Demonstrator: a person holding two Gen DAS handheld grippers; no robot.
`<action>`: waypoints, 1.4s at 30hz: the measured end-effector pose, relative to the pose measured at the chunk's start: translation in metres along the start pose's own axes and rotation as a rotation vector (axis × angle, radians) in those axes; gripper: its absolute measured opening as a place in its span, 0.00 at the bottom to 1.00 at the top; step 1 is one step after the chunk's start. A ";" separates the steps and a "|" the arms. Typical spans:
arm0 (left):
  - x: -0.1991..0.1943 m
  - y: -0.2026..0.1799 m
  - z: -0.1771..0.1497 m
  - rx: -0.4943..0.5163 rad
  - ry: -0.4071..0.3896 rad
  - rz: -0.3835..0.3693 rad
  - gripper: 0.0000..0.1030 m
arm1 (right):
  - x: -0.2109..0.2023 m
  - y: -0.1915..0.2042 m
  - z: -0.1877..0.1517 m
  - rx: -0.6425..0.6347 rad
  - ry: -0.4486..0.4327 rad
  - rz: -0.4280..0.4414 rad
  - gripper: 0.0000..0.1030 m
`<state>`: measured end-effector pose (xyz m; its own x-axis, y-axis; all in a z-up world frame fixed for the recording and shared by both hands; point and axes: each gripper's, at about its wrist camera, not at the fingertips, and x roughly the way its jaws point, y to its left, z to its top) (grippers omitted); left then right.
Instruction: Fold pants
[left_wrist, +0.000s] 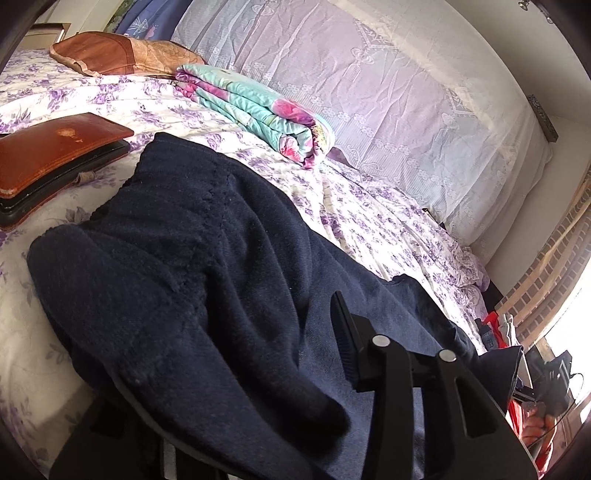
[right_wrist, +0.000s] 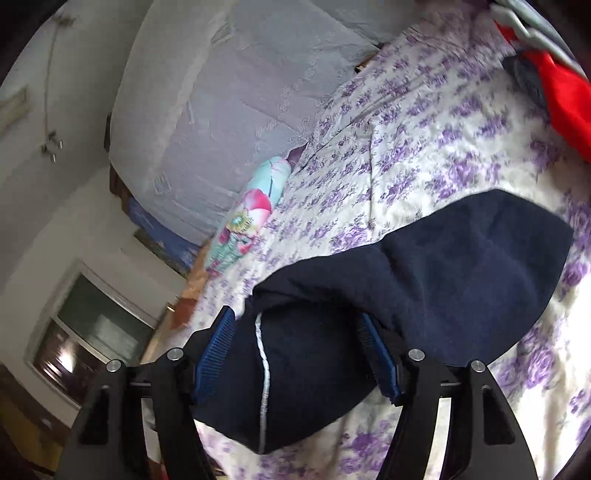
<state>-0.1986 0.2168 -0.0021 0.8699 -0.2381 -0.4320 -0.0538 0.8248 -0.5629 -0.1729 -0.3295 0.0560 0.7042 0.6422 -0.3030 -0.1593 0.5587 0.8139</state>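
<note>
The right gripper (right_wrist: 299, 350) has its blue-padded jaws spread wide, and a fold of the navy pants (right_wrist: 424, 266) sits right in the gap between them. From this angle I can't be sure the pads are pressing on the cloth; they look parted around it rather than pinching. A white stripe (right_wrist: 263, 373) runs down the bunched part of the fabric nearest the gripper.

Over to the left gripper (left_wrist: 343, 350): only one finger (left_wrist: 345, 347) shows clearly, standing up out of the dark cloth, and the other is buried under a thick fold of the pants (left_wrist: 207, 266). Whether it grips or has let go I cannot tell.

The pants lie rumpled across the bed, spread over the purple-flowered sheet (left_wrist: 376, 214). Just beyond them, a rolled turquoise and pink blanket (left_wrist: 258, 110) rests against the pale lace-covered headboard (left_wrist: 388, 92). Off to the left side lies a flat brown case (left_wrist: 55, 151), and farther back a brown pillow (left_wrist: 122, 55). Something red (right_wrist: 565, 96) lies at the far edge of the bed in the right wrist view.
</note>
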 end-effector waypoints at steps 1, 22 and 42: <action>0.000 -0.001 0.000 0.004 -0.001 0.001 0.40 | -0.002 -0.010 0.002 0.087 -0.009 0.050 0.67; -0.002 -0.006 -0.003 0.052 -0.014 0.002 0.50 | 0.007 -0.050 -0.079 0.749 -0.345 0.102 0.79; -0.002 -0.011 -0.005 0.079 -0.005 0.011 0.55 | -0.228 -0.022 -0.041 -0.105 -0.743 -0.803 0.60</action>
<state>-0.2023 0.2057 0.0020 0.8721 -0.2259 -0.4341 -0.0252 0.8652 -0.5008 -0.3583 -0.4662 0.0871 0.8647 -0.3851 -0.3226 0.4985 0.7372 0.4561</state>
